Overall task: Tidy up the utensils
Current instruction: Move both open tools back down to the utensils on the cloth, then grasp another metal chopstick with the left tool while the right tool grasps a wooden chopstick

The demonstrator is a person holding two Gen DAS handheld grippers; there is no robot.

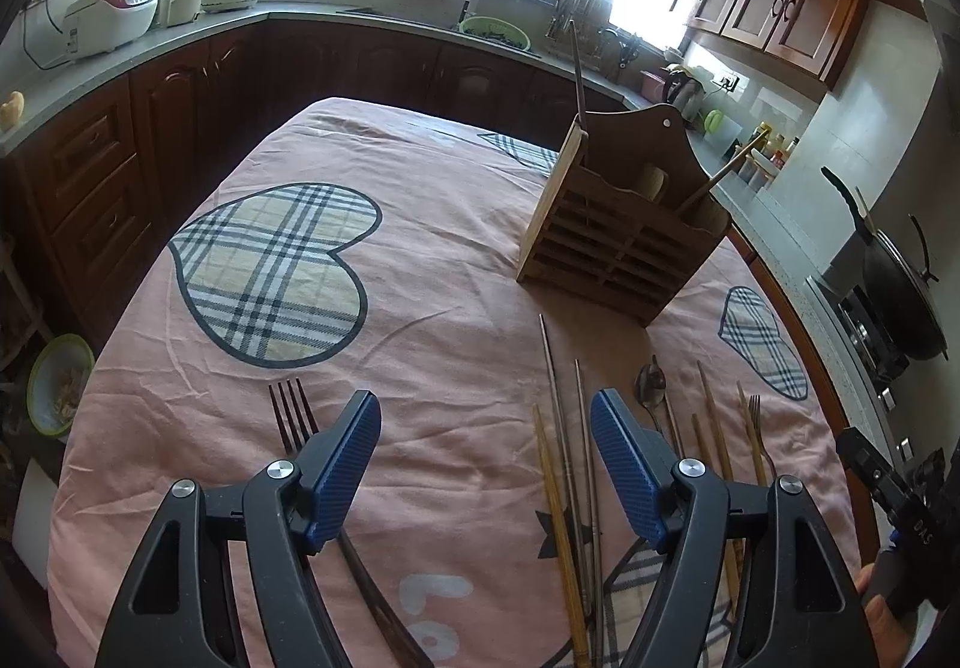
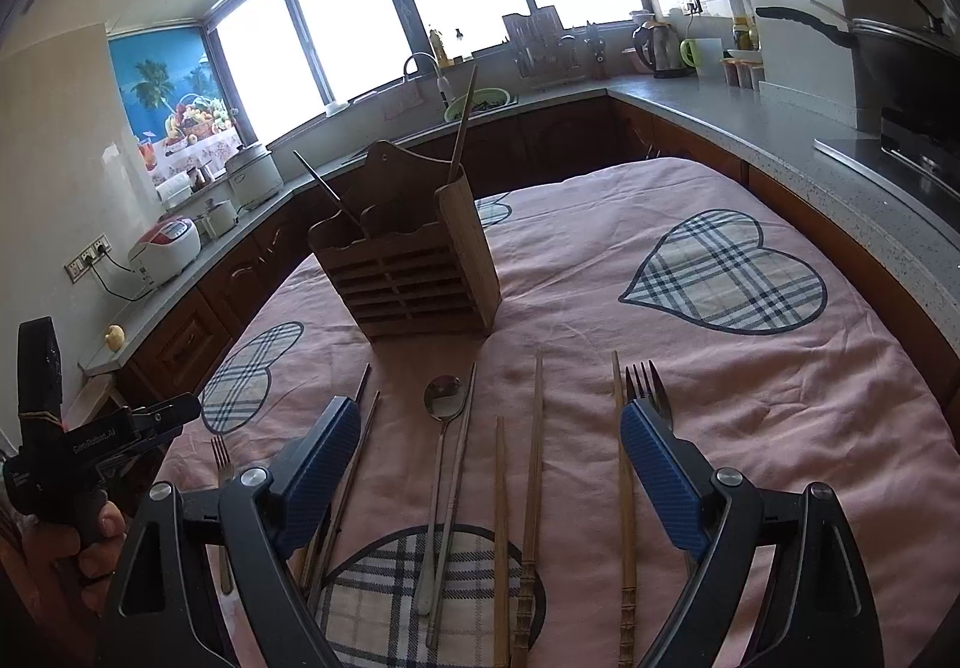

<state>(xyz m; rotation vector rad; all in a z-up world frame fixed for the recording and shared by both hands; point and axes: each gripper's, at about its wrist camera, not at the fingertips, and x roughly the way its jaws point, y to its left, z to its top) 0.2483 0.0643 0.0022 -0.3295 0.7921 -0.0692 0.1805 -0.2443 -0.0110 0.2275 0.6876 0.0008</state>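
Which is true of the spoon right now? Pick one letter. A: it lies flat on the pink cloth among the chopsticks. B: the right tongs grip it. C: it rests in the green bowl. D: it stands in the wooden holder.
A: the spoon lies on the pink cloth, in front of the wooden holder, between open right tongs.

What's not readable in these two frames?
- Wooden holder interior: walls hide it in both views; contents below the rims unknown.
- Dark fork: right wrist view, handle behind the right gripper finger.
- Chopsticks: left wrist view, lower ends cut off by the frame edge.
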